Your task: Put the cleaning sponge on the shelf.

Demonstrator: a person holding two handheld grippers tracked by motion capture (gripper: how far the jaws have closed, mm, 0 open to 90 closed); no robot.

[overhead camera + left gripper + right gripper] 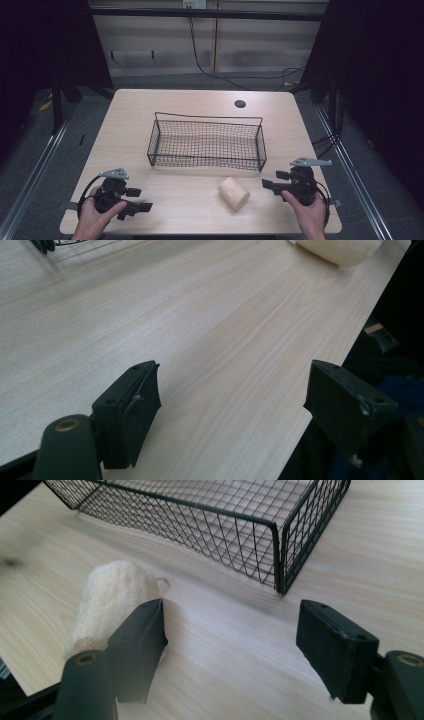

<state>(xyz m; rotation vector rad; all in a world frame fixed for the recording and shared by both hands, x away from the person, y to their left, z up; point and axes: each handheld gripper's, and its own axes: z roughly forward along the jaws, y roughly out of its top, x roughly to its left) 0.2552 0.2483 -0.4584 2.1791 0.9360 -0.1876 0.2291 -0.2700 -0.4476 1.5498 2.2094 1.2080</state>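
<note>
wire basket (207, 142) empty, rolled towel (234, 193) beside

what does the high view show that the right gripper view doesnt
The high view alone takes in the whole table with its dark round hole, the floor beyond, both hands and the left gripper. The right gripper view alone gives a close look between the right gripper's open jaws and at the fuzzy texture of the rolled cream towel. Both share the wire basket, the towel and the wooden tabletop.
</note>
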